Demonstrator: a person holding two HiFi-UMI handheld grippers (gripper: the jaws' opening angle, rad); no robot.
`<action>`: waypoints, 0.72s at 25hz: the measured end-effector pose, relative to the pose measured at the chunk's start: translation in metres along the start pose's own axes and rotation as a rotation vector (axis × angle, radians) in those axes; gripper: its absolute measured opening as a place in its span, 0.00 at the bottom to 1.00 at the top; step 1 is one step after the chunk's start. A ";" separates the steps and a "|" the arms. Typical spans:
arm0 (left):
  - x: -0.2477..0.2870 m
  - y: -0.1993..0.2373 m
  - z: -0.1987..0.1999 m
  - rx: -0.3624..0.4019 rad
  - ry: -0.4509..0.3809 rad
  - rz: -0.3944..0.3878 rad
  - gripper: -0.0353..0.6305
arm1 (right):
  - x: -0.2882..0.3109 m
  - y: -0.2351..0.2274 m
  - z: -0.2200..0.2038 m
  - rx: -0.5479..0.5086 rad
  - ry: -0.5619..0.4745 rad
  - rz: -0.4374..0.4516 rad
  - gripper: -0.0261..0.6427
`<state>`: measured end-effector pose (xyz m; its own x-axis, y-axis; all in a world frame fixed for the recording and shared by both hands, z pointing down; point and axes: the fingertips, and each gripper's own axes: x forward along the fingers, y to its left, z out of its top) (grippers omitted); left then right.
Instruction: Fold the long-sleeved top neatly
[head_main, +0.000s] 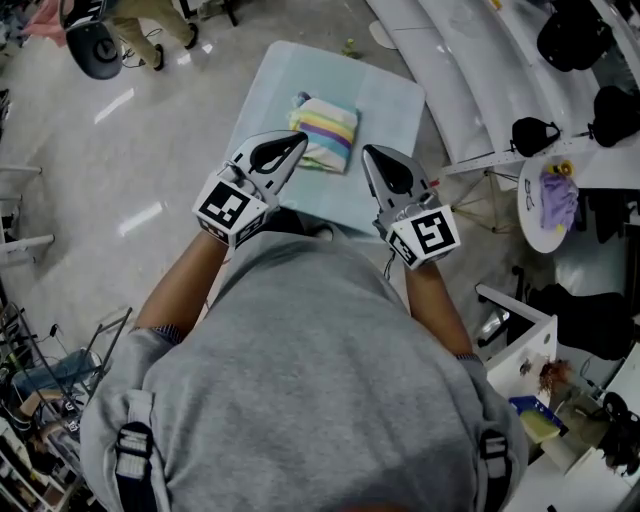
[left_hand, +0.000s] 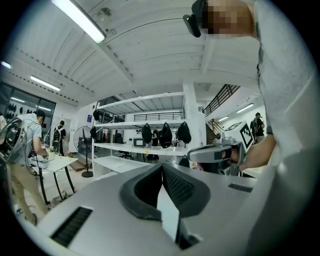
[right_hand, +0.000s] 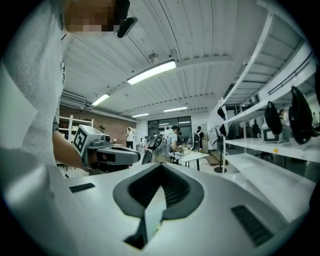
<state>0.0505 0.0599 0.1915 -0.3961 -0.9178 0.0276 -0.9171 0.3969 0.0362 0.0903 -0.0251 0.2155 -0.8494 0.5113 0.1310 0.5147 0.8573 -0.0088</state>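
long-sleeved top (head_main: 325, 133): striped, folded bundle, centre of table (head_main: 400, 100) | handling: likely soft, light, limp; pinch at outer fold edges | left gripper (head_main: 296, 143): clenched, empty | right gripper (head_main: 372, 152): clenched, empty

Head cam is looking steeply down at the pale blue rectangular surface (head_main: 392, 100). Gripper cams are riding close behind their jaws, facing level. Left is catching the right hand-held gripper (left_hand: 193, 156), right the left hand-held gripper (right_hand: 137, 156), both sharing the white shelving rack (left_hand: 131, 126) (right_hand: 260, 146).
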 end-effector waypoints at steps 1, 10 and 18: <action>0.000 -0.001 -0.002 -0.002 0.001 -0.001 0.08 | 0.000 0.000 -0.002 0.003 0.001 0.000 0.05; 0.003 0.001 -0.009 -0.008 0.023 -0.010 0.08 | 0.002 0.002 -0.007 0.035 0.006 0.006 0.05; 0.002 -0.001 -0.015 -0.007 0.035 -0.007 0.08 | 0.003 0.004 -0.013 0.042 0.009 0.015 0.05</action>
<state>0.0511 0.0581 0.2063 -0.3877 -0.9197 0.0625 -0.9195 0.3906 0.0439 0.0911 -0.0205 0.2291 -0.8403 0.5239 0.1396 0.5220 0.8513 -0.0529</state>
